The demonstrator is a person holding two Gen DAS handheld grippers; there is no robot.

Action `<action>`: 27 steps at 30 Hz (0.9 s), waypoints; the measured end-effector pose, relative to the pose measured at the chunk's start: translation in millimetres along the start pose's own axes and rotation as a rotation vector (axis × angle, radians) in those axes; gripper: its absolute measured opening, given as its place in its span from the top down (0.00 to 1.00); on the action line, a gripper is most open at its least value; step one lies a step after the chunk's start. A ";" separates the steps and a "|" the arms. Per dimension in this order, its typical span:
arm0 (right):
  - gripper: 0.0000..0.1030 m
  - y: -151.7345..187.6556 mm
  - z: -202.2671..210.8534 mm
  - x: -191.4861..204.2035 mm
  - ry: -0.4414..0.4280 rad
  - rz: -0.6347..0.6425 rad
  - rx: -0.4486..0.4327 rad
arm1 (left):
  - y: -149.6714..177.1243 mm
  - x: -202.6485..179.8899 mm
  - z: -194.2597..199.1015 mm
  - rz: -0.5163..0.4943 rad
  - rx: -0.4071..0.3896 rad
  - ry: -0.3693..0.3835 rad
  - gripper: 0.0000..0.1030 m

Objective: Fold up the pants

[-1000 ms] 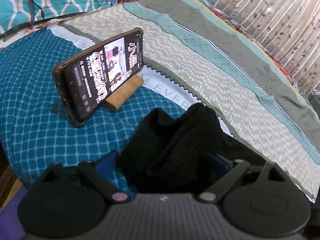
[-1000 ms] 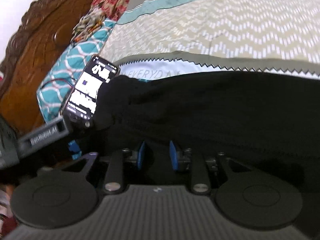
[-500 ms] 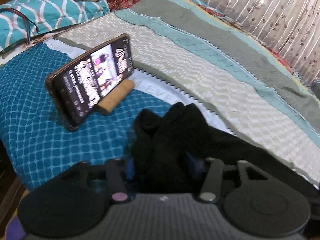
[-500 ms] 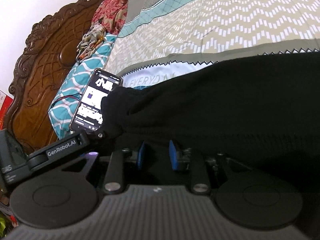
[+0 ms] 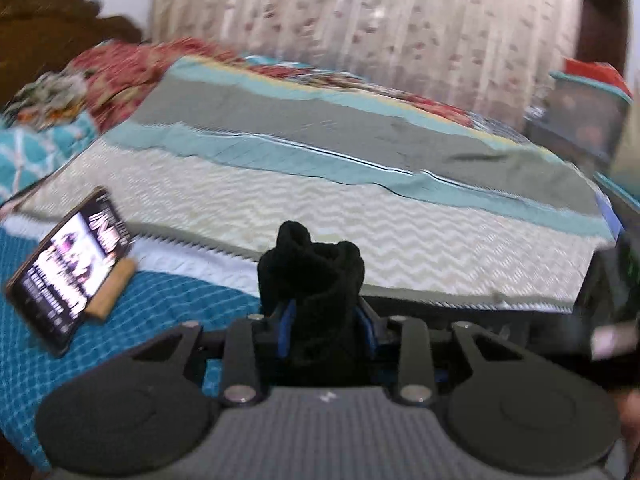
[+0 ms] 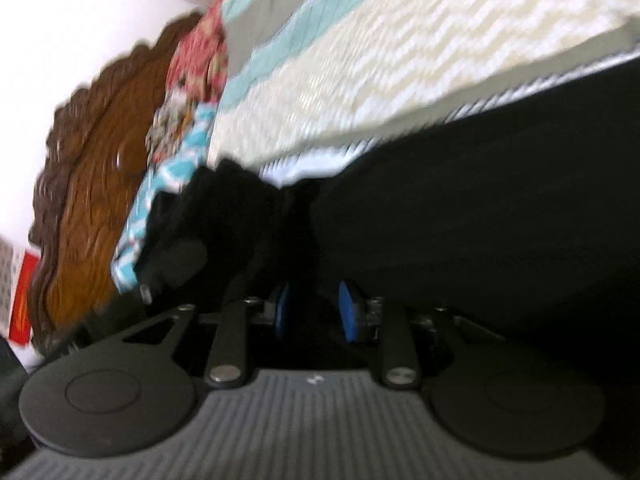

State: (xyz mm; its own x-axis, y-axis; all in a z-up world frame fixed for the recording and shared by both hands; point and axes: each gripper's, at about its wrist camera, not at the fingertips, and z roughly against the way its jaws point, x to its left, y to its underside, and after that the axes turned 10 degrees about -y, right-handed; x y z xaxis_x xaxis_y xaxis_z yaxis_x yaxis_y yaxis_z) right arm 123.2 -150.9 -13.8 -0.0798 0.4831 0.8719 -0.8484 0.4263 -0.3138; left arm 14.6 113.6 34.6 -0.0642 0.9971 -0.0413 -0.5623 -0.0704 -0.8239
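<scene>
Left wrist view: left gripper clamped on a bunched wad of the black pants, raised above the bedspread; phone propped to the left. Probably mid-lift, carrying one end over for a fold.

Right wrist view: right gripper nipped on dark cloth, pants spreading across the bed. Next, likely: both ends moved together, cloth kept taut, edges lined up before release.
</scene>
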 end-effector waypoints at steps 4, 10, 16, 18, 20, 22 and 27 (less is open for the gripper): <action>0.66 -9.7 36.5 -9.8 0.009 -0.041 -0.105 | 17.1 -30.6 -5.9 -0.125 -0.028 0.044 0.66; 0.45 -11.9 50.0 -11.4 0.019 -0.109 -0.153 | 38.5 -67.7 -5.3 -0.259 -0.058 0.108 0.45; 0.16 -15.8 37.8 -0.7 0.001 -0.099 -0.103 | 38.0 -51.2 10.8 -0.247 -0.069 0.185 0.33; 0.16 -18.0 33.3 2.6 -0.008 -0.103 -0.093 | 36.1 -42.1 18.5 -0.235 -0.073 0.230 0.29; 0.15 -19.4 27.1 7.5 -0.002 -0.096 -0.079 | 38.1 -34.3 25.7 -0.227 -0.075 0.272 0.29; 0.15 -21.0 27.8 13.1 0.014 -0.071 -0.079 | 41.2 -30.4 27.5 -0.226 -0.070 0.287 0.29; 0.15 -25.7 37.3 23.8 0.016 -0.023 -0.112 | 43.7 -25.5 27.3 -0.186 -0.064 0.313 0.29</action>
State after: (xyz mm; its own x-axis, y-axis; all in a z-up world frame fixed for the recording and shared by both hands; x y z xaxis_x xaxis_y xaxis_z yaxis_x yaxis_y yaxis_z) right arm 123.6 -178.9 29.0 -0.0522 0.4837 0.8737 -0.7862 0.5195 -0.3346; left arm -30.8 84.3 15.1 0.2952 0.9541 -0.0502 -0.4871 0.1051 -0.8670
